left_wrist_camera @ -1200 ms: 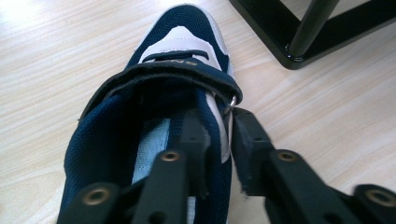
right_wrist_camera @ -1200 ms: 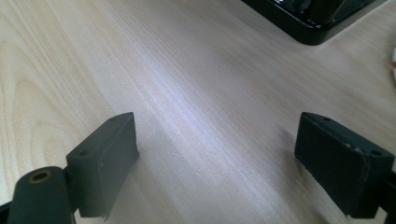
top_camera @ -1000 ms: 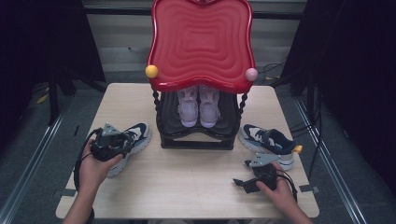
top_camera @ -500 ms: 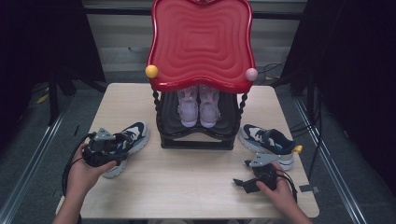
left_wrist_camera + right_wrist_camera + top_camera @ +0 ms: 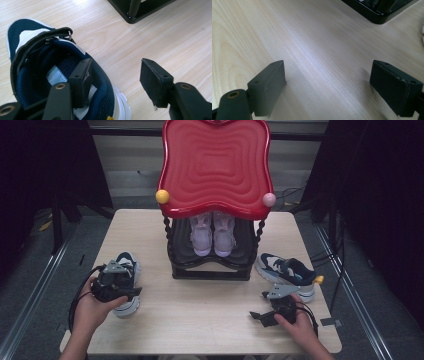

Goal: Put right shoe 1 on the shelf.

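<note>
High view: at the left of the tabletop (image 5: pixel 210 320) the left gripper (image 5: pixel 116 282) hangs over the navy shoe (image 5: pixel 127 287), which lies flat on its sole near the left edge, toe pointing away from the person. In the left gripper view its jaws have just been opening and stand apart, one pad down inside the shoe's mouth, the other out over bare wood, so the collar wall sits between them unpressed. The shoe (image 5: pixel 50 75) looks light and soft: mesh upper, padded collar that will likely squash under a pinch, with a firmer white sole below. The collar or heel rim seems the best hold; the strap and its ring look too loose to carry it steadily. Mid-table stands the black rack (image 5: pixel 210 265) under a red tray (image 5: pixel 215 165), a pale pair (image 5: pixel 212 232) on its shelf. Farther right lies a second navy shoe (image 5: pixel 287 272), and the right gripper (image 5: pixel 260 316) rests near it, jaws wide apart over bare wood.
</note>
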Motion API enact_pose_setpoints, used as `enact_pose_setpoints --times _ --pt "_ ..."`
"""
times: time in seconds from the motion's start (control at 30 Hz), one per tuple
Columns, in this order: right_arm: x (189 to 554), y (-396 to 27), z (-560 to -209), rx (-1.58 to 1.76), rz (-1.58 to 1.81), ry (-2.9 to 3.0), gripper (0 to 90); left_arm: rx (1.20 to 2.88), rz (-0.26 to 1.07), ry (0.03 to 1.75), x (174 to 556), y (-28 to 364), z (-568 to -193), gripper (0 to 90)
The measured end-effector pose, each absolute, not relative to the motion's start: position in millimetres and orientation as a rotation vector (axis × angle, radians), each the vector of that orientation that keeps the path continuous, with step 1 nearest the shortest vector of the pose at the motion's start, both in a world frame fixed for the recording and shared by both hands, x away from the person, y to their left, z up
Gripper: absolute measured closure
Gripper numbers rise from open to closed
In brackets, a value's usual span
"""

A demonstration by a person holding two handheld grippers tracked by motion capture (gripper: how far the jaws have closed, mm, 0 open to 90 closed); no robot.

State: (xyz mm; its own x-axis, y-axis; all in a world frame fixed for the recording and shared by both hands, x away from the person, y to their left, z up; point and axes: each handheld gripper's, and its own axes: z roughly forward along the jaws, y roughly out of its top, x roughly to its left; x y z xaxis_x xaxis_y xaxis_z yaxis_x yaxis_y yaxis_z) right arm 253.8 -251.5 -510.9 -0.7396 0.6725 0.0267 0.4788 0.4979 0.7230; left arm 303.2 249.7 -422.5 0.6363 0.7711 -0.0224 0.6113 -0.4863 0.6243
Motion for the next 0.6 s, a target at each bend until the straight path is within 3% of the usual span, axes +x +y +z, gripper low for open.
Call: enact_pose_setpoints --times 0.2,0.27,0.37,0.6 --pt "253.7 -251.5 -510.9 0.977 1.078 2.485 12.5 2.296 0.388 1.037 300.4 250.0 -425.0 46.8" --pt "253.7 -251.5 -510.9 0.977 1.078 2.485 12.5 2.295 0.407 1.035 301.0 250.9 -424.7 55.0" --pt "253.7 -251.5 -510.9 0.977 1.078 2.485 12.5 2.262 0.394 1.092 302.7 252.8 -423.6 74.6" --pt "253.8 -251.5 -510.9 0.977 1.079 2.485 12.5 2.197 0.385 1.125 302.6 244.3 -422.6 78.2"
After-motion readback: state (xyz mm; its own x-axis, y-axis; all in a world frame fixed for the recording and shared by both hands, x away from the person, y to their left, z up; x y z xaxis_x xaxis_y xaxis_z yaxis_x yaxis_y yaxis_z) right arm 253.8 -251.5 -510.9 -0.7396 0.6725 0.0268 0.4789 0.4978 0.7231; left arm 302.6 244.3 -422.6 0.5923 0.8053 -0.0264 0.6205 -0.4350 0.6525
